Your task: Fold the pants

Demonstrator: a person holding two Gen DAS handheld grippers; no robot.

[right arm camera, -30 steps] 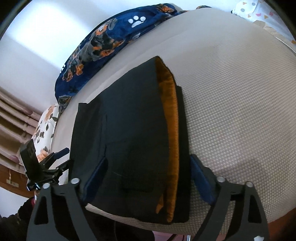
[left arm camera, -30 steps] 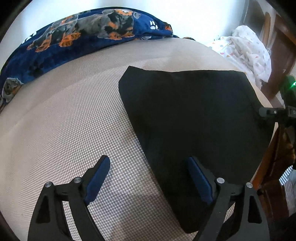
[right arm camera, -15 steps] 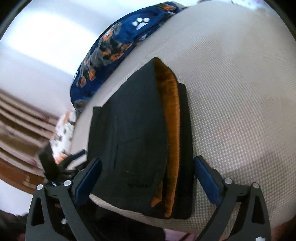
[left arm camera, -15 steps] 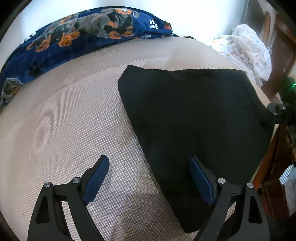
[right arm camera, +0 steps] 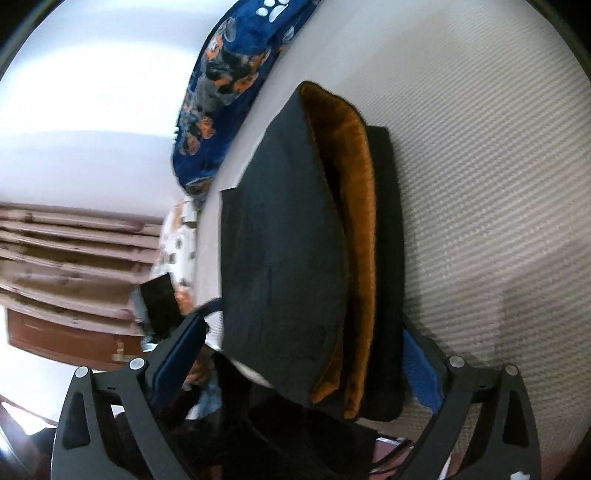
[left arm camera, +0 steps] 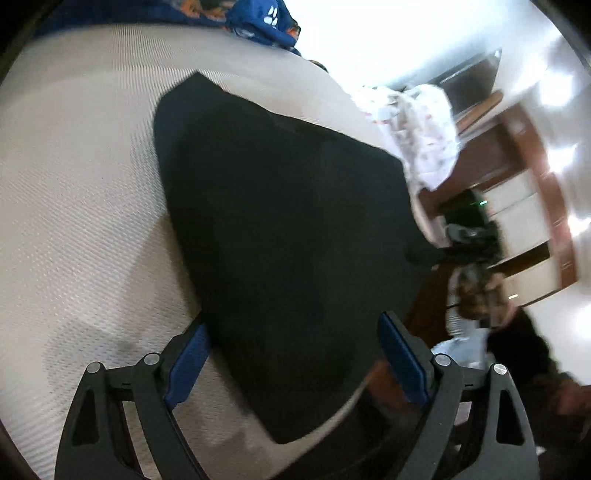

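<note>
The black pants (left arm camera: 288,229) lie folded into a compact stack on the beige mattress (left arm camera: 74,192). In the right wrist view the stack (right arm camera: 288,258) shows its orange fleece lining (right arm camera: 354,229) between the black layers. My left gripper (left arm camera: 291,354) is open, its blue-padded fingers straddling the near corner of the stack, holding nothing. My right gripper (right arm camera: 303,354) is open too, its fingers either side of the stack's near end, and empty. The other gripper shows small and dark at the pants' far edge (left arm camera: 465,236).
A blue dog-print blanket (right arm camera: 229,81) lies along the far side of the mattress, also seen in the left wrist view (left arm camera: 266,18). A white patterned cloth (left arm camera: 417,125) is heaped at the bed's end. Brown wooden furniture (left arm camera: 524,155) stands beyond the mattress edge.
Both grippers have tilted and shifted, with the views rolled sideways and blurred. The folded pants lie as before. Both grippers stay open.
</note>
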